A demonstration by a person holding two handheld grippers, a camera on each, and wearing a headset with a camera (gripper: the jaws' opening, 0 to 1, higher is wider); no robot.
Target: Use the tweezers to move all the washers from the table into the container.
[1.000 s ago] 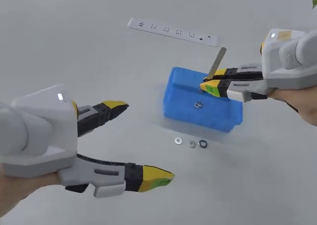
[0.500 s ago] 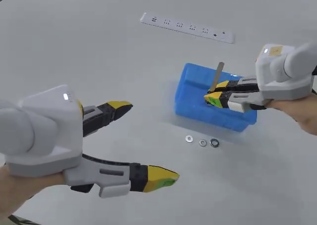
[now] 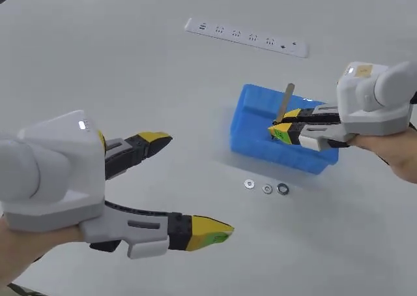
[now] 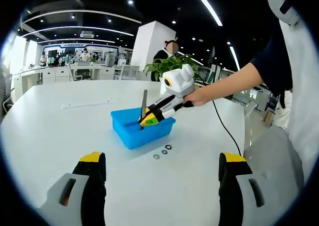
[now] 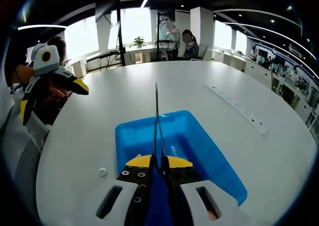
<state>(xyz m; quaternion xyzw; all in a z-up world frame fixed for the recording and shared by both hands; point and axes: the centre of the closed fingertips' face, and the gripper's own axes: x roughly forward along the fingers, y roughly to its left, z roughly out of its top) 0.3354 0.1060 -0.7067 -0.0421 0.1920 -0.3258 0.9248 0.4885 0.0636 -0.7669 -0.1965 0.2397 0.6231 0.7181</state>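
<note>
The left gripper (image 3: 190, 184) hangs over the bare white table (image 3: 98, 61) with its two yellow-tipped jaws spread wide and nothing between them. In the left gripper view, the three washers (image 4: 164, 152) lie in a short row straight ahead of this gripper, in line with the gap between its jaws and well beyond the tips. They are on the tabletop, just outside the near wall of the blue container (image 4: 144, 134).

In the head view the same row sits to the right of the left gripper's tips, and below and slightly left of the right gripper's tips. It is close to the container's front wall but not touching it. A white power strip (image 3: 244, 36) lies well beyond both grippers, past the far side of the container.

The right gripper (image 3: 276, 128) is poised above the container's open top. Its jaws are pressed together on the tweezers (image 3: 287, 100), which are pinched between the yellow tips. The tweezers jut past the tips as a thin metal strip. In the right gripper view they run straight ahead from the jaws, over the blue interior, to beyond the container's far rim. One washer shows there to the left of this gripper's jaws, on the table beside the container wall.
</note>
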